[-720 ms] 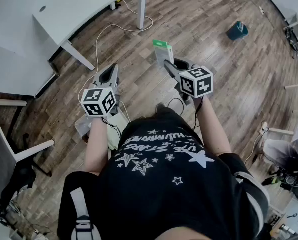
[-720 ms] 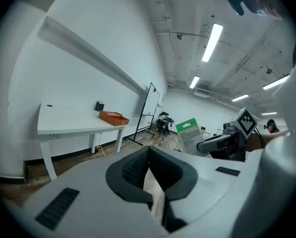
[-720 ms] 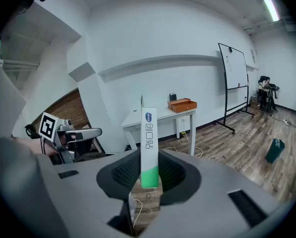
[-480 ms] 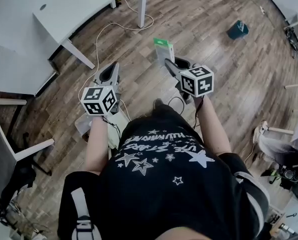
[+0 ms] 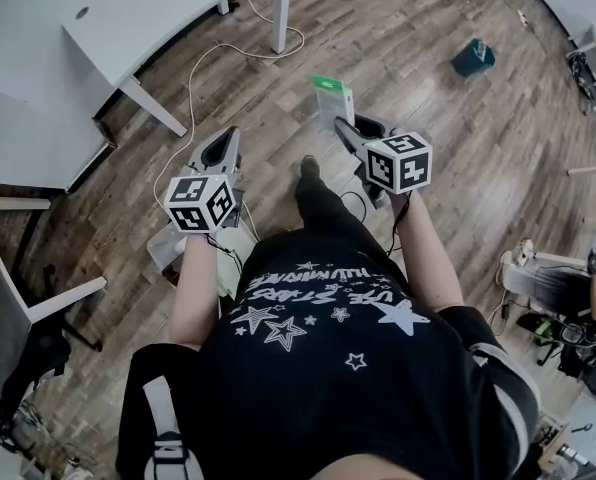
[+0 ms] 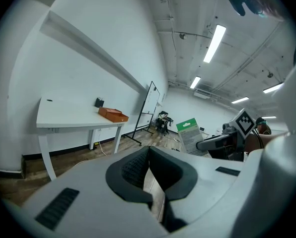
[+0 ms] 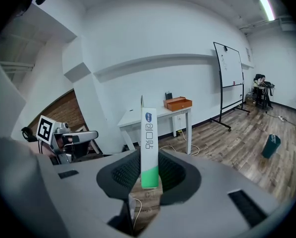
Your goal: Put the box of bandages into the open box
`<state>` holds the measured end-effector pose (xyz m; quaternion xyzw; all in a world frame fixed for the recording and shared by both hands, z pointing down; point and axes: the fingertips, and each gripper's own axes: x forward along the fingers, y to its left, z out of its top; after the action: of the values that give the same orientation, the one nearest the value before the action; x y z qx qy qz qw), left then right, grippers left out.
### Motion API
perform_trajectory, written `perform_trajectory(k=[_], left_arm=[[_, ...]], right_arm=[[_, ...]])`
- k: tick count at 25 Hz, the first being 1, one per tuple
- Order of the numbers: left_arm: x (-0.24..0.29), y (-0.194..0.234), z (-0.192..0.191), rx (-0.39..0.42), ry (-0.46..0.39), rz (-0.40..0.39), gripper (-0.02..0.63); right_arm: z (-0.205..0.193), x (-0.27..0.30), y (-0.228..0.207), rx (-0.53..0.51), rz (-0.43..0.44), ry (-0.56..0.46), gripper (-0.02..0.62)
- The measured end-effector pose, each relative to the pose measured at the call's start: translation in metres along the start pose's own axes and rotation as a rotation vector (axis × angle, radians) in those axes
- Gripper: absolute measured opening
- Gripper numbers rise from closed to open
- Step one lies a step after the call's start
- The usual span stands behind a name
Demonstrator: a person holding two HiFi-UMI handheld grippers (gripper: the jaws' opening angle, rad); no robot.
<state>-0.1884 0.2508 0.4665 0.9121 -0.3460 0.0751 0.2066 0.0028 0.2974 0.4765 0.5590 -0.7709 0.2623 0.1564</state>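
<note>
In the head view the right gripper (image 5: 343, 123) is held out over the wood floor (image 5: 448, 138), and the box of bandages (image 5: 329, 96) sticks out past its far end, green at the top edge, up in the air and well clear of the white table (image 5: 128, 18) at the far left. How it is held shows only in the right gripper view. There the box stands upright between the two dark pads, narrow side toward the camera, white with a blue mark above and green at the bottom, and the pads pinch it from both sides. The left gripper (image 5: 222, 140) is level with it on the person's other side, apart from it. The left gripper view shows its pads pressed together at the tips with nothing between them and only floor visible through the gap nearer the camera. That view also catches the right gripper from the side, with the broad green-and-grey face of the box tilted a little. An orange box (image 7: 178, 103) lies on the far end of the table in both gripper views, while the head view shows just a sliver of orange at its top edge. A whiteboard on wheels (image 7: 230, 66) stands beyond the table, seen only from the grippers. A teal bin (image 5: 473, 56) sits on the floor far right, in the head and right gripper views. A white cable (image 5: 193, 78) trails from under the table, clearest from above.
</note>
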Motion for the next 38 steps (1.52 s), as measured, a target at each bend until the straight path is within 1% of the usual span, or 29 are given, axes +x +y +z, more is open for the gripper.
perform_trajectory(k=[3, 6, 10, 14, 18, 21, 24, 29, 38], left_arm=[[0.007, 0.0, 0.003, 0.011, 0.004, 0.004, 0.02], [0.013, 0.004, 0.002, 0.005, 0.012, 0.02, 0.02], [0.021, 0.017, 0.0, -0.008, 0.029, 0.052, 0.021], [0.042, 0.034, 0.008, -0.016, 0.037, 0.074, 0.02], [0.076, 0.054, 0.029, -0.007, 0.038, 0.098, 0.02], [0.106, 0.061, 0.045, 0.009, 0.04, 0.106, 0.021], [0.139, 0.069, 0.065, 0.026, 0.042, 0.118, 0.021], [0.194, 0.081, 0.099, 0.027, 0.032, 0.142, 0.021], [0.285, 0.097, 0.136, 0.036, 0.027, 0.165, 0.021]], right_arm=[[0.002, 0.004, -0.011, 0.021, -0.007, -0.006, 0.114], [0.004, 0.011, -0.02, 0.044, 0.006, -0.014, 0.112], [0.008, 0.032, -0.028, 0.058, 0.03, -0.002, 0.114], [0.022, 0.058, -0.044, 0.074, 0.053, 0.002, 0.113], [0.047, 0.093, -0.068, 0.093, 0.079, 0.001, 0.114], [0.068, 0.115, -0.094, 0.101, 0.097, -0.002, 0.114], [0.098, 0.137, -0.122, 0.098, 0.112, -0.016, 0.114], [0.143, 0.168, -0.167, 0.087, 0.142, -0.017, 0.114], [0.201, 0.214, -0.243, 0.08, 0.168, -0.034, 0.114]])
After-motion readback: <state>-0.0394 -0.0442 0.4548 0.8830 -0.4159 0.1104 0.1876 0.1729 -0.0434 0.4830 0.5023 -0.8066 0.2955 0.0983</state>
